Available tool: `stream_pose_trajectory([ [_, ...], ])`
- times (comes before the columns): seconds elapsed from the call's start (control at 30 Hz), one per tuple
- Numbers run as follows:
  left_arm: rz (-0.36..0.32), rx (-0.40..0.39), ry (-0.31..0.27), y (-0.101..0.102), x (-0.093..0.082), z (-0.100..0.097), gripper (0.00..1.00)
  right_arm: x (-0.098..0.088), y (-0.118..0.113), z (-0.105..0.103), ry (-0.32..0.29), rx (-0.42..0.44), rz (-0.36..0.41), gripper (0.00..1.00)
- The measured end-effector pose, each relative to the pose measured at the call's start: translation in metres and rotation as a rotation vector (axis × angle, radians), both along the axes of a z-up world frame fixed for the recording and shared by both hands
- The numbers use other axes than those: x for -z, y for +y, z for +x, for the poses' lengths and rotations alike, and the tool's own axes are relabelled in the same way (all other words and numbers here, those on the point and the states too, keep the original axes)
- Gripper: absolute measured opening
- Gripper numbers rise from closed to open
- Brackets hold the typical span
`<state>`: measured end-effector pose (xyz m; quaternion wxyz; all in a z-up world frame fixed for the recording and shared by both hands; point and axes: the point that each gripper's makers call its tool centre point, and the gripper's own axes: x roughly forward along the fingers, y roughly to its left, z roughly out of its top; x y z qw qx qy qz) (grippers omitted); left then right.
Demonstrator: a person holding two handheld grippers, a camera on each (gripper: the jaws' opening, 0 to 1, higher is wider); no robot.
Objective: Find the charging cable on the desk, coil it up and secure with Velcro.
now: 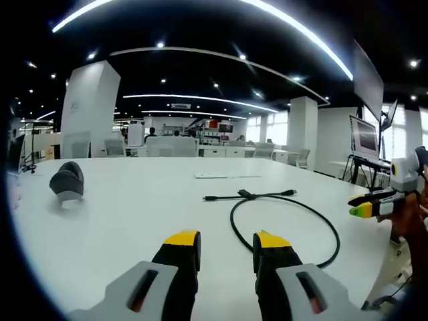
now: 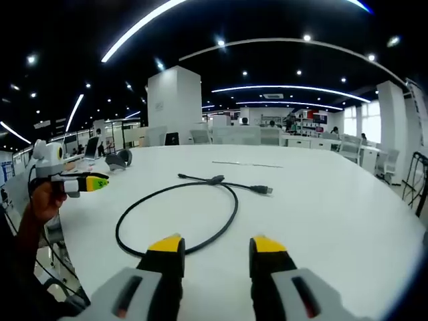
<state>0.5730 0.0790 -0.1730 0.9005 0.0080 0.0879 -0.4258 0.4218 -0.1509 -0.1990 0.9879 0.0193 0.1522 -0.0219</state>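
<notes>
Left gripper (image 1: 226, 242), black jaws tipped in yellow on grey housings: jaws parted with a plain gap, nothing between them, held above the white desk top (image 1: 134, 207).

Right gripper (image 2: 211, 245), same build: jaws likewise parted and empty. It also appears at the right edge of the left gripper view, held by a person's hand; the left one appears in the same way at the left edge of the right gripper view.

Item 1. Thin black charging cable (image 1: 284, 200), lying loose on the desk in one open loop, uncoiled. From the left gripper it lies ahead and to the right, the near arc of the loop passing just off the right jaw tip. From the right gripper, cable (image 2: 231, 208) lies ahead and to the left, its near arc running close before the left jaw tip. Plug ends and a small junction sit at the far side of the loop, spread crosswise to both grippers' line of sight. Judgement: both grippers are about equally near; the cable lies between them.

Item 2. Dark grey rounded object (image 1: 67, 179), far left of the left gripper, well apart from the cable; identity unclear.

Item 3. Flat pale strip (image 1: 227, 176), beyond the cable; possibly the Velcro, cannot tell.

Status: coiling not yet begun.
</notes>
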Motion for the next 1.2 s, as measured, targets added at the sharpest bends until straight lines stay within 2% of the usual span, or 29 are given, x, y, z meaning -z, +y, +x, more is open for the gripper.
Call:
stream_pose_trajectory([
  [0.1,-0.002,-0.001,0.0,0.002,0.0,-0.001,0.32,-0.001,-0.001,-0.002,-0.002,0.007,-0.002,0.4],
  [0.3,-0.051,-0.004,0.033,0.005,0.001,-0.007,0.32,-0.002,0.0,-0.007,-0.005,0.023,0.0,0.42],
  [0.67,-0.051,-0.025,0.008,0.01,-0.001,-0.006,0.31,0.0,0.001,-0.007,-0.013,0.023,0.003,0.39],
  [1.2,-0.049,-0.021,0.015,0.009,0.001,-0.007,0.31,-0.001,0.002,-0.008,-0.019,0.018,0.005,0.4],
])
